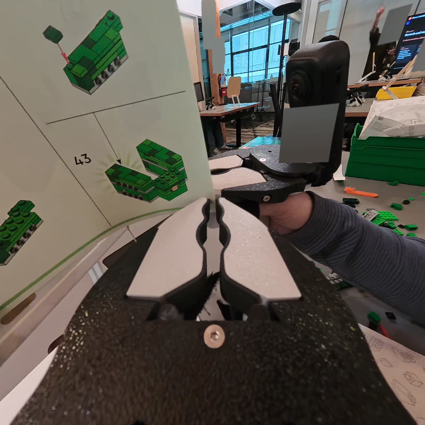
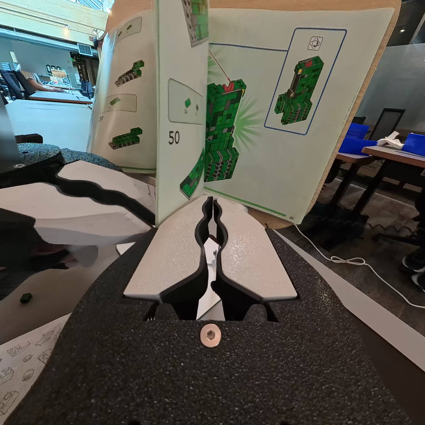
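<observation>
The instruction booklet runs off the left wrist view's top and left edges, its lower corner hidden behind the left gripper; whether the tips pinch a page cannot be told. In the right wrist view, the standing page masks part of the printed model, and the left gripper is blurred.

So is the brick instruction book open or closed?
Open. The book stands with its pages fanned apart, and one loose page sticks up edge-on in the middle, just above the right gripper.
</observation>
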Demonstrator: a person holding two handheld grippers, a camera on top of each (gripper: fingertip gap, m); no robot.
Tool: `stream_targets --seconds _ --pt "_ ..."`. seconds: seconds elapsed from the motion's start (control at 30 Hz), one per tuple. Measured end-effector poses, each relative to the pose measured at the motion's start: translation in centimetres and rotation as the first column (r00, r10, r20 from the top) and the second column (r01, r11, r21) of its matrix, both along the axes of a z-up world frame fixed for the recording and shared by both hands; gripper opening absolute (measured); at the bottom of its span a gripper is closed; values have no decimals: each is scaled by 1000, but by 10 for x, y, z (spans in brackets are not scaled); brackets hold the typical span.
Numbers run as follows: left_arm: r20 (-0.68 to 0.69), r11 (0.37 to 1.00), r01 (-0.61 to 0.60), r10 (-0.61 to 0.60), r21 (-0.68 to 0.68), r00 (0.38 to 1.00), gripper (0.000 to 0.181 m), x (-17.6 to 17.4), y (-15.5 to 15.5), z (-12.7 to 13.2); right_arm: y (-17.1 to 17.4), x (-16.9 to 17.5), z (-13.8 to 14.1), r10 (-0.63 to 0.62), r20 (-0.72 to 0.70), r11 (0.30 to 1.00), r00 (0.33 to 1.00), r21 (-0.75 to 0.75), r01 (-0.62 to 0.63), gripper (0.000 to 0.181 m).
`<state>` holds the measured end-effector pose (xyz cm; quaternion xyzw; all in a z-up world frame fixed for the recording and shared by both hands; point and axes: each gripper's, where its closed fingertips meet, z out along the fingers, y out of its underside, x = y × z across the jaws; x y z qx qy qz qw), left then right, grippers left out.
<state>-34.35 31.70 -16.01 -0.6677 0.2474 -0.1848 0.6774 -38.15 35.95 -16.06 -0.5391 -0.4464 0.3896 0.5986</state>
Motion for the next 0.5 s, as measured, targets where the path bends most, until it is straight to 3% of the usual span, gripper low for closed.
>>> stream_targets --seconds 0.03,0.5 --pt "1 1000 0 0 -1 1000 4 0 0 0 0 0 0 1 1 1000 1000 0 -1 0" --pt "3 1000 5 -5 -13 1000 0 -2 -1 -1 5 3 -2 -18 0 1000 1000 -9 18 0"
